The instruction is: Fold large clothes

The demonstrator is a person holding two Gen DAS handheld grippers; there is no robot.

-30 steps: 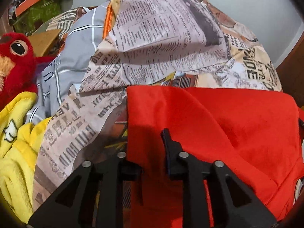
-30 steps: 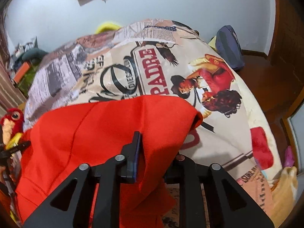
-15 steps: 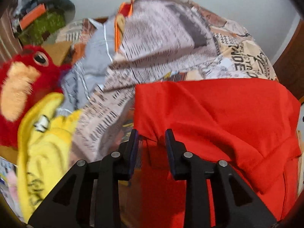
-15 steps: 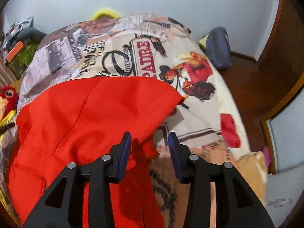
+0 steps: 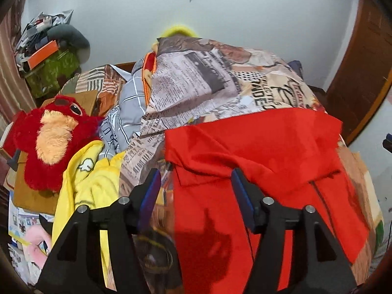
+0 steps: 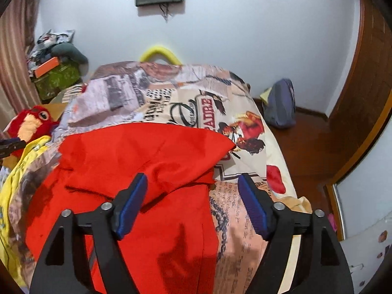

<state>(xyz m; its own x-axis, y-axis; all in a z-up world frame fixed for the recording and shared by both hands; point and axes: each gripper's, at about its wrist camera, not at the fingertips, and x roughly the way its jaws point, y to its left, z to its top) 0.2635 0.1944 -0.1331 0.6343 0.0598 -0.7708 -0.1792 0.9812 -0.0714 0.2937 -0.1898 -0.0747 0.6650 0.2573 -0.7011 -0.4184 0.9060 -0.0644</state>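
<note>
Basically, printed newspaper-pattern bedspread (image 6: 245,196) covers the bed; red garment (image 5: 257,152) lies across its near part, top flap folded toward the near edge, unevenly. Red plush bird (image 5: 49,142) and yellow fleece (image 5: 83,178) crowd the left side. Left gripper (image 5: 196,191) and right gripper (image 6: 193,201) both hover above the cloth, jaws opening, nothing pinched. Risks: loose flap may slide or bunch; left edge could snag the yellow fleece; next fold may come out crooked.
</note>
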